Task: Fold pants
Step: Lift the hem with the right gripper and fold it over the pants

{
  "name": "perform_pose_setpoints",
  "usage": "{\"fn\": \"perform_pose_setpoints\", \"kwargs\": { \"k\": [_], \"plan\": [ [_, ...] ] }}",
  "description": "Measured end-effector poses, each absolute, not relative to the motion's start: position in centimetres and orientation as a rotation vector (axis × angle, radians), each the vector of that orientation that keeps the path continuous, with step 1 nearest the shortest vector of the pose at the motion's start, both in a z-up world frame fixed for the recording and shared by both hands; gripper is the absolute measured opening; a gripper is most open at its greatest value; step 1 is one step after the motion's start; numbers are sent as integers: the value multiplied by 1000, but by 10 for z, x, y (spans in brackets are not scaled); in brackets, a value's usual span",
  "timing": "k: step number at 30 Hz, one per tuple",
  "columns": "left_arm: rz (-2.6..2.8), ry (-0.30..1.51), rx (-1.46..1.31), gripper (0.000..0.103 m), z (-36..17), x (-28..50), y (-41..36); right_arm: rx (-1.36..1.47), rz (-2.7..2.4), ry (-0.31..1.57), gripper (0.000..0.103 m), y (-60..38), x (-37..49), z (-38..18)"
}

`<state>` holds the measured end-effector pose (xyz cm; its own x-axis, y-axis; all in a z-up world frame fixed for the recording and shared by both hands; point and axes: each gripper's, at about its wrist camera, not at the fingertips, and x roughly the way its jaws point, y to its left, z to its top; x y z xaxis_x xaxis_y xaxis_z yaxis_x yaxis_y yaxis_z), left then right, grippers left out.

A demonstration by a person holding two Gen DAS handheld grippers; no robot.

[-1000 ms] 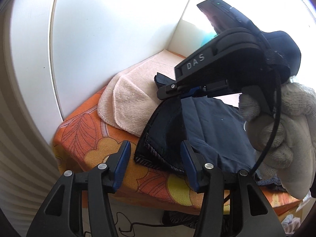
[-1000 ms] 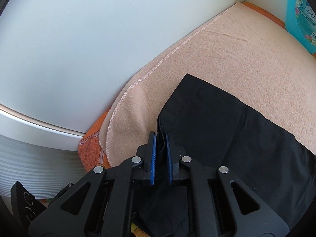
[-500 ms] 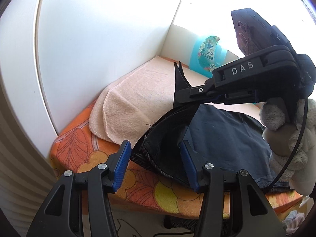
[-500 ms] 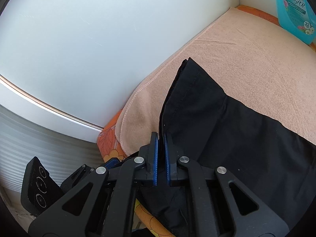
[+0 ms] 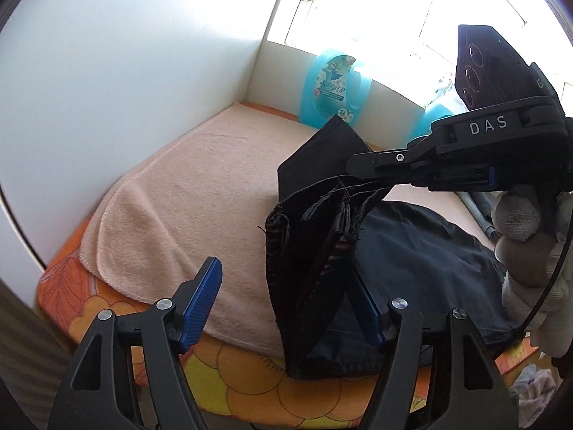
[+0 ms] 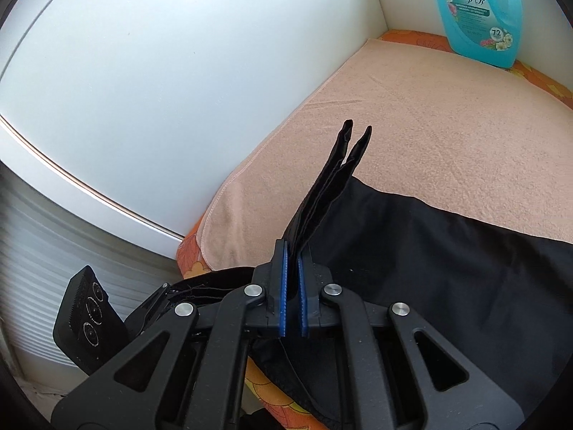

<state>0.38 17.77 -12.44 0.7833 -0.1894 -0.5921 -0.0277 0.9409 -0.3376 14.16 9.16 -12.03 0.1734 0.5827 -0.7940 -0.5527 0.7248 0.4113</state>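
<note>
The right gripper (image 6: 290, 294) is clamped on a raised edge of the dark pants (image 6: 447, 261), lifting it above the peach towel (image 6: 429, 114) they lie on. The left gripper (image 5: 283, 301) hangs wide open at the near edge, holding nothing. A blue detergent bottle (image 6: 476, 14) stands in the far corner.

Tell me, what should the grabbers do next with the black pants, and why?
Probably the left gripper should close on the hanging waistband of the pants. Its jaws are open with that cloth between them, while the right gripper alone pinches the lifted edge above the peach towel. Two grips would likely keep the fold straight.
</note>
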Motion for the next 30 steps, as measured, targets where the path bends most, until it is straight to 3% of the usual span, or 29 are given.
{"fn": "perform_pose_setpoints", "kwargs": {
  "k": [2, 6, 11, 30],
  "plan": [
    [-131, 644, -382, 30, -120, 7, 171, 46, 795, 1135, 6, 78, 144, -117],
    [-204, 609, -324, 13, -105, 14, 138, 83, 760, 1109, 6, 44, 151, -109],
    [-313, 598, -262, 8, -92, 24, 89, 122, 713, 1067, 6, -4, 154, -96],
    [-765, 702, -139, 8, -102, 33, -109, 266, 381, 1039, 5, -247, 129, -115]
  ]
}}
